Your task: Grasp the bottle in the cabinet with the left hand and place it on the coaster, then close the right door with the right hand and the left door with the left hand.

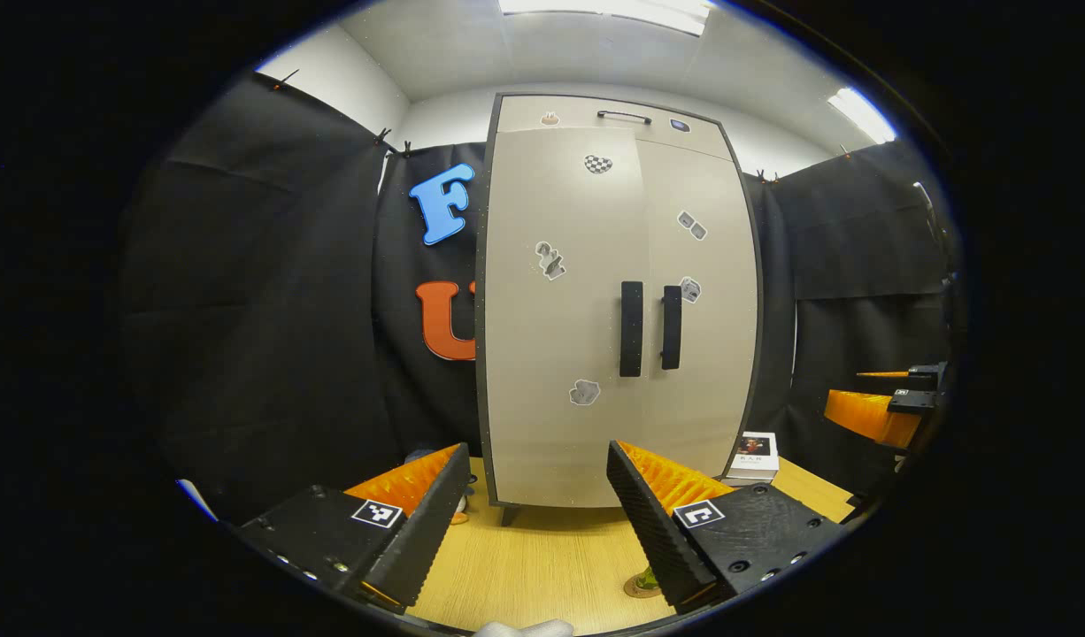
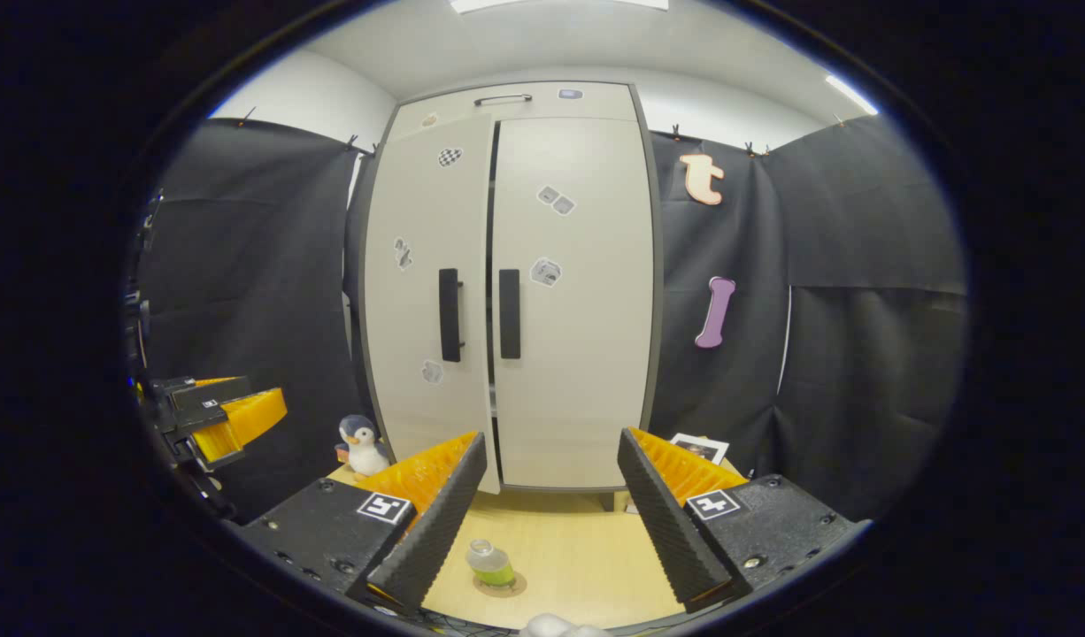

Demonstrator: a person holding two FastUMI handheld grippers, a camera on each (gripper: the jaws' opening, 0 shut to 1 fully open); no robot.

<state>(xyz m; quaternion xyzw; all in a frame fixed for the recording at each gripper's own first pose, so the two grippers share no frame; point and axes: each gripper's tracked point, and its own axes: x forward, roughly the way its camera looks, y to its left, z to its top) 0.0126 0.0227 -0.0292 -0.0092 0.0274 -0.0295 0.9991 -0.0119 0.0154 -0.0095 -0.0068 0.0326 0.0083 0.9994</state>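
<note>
— What's ahead of your fingers?

— A tall, smooth, matte cabinet (image 2: 507, 292); both flat doors look shut, with slim bar handles (image 2: 509, 314) side by side. My right gripper (image 2: 551, 522) is spread wide, holding nothing, and so is my left gripper (image 1: 535, 522).

— And the bottle?

— The small clear bottle (image 2: 489, 563) stands on a round coaster (image 2: 500, 584), low between my right fingers, on the pale wood tabletop (image 2: 578, 548).

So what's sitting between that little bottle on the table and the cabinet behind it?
Nothing: in the right gripper view, bare wooden table runs from the bottle, standing on its coaster, to the cabinet.
</note>
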